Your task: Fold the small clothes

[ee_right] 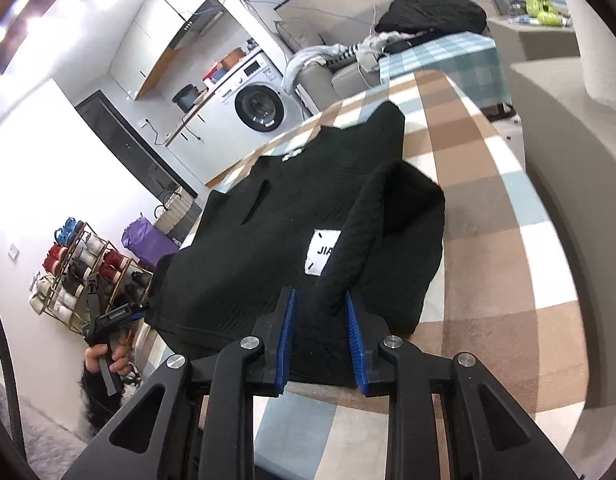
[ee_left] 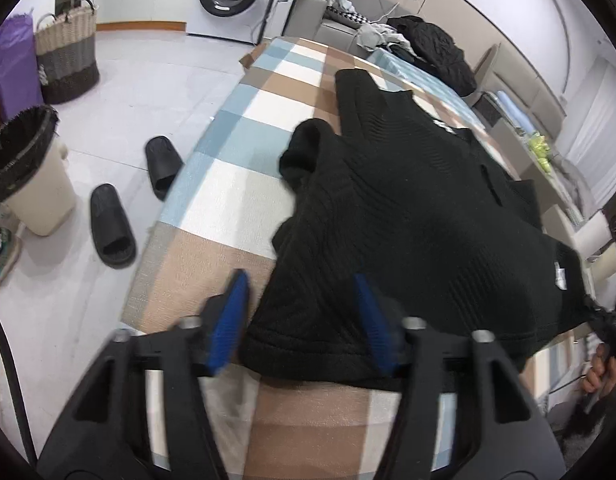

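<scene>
Both tongs stood at the near hem of the black ribbed knit sweater (ee_left: 408, 216): the left gripper (ee_left: 300, 280) spread, hem edge between its blue pads (ee_left: 228, 320) without visible pressure; the right gripper (ee_right: 320, 300) pinching a raised ridge of cloth. Beyond, the sweater lay spread on the brown, white and blue checked tablecloth (ee_left: 236, 168), white patch (ee_right: 322, 252) showing.

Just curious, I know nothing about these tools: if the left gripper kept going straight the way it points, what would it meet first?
Probably the black ribbed knit garment lying between the left gripper fingers already.
</scene>
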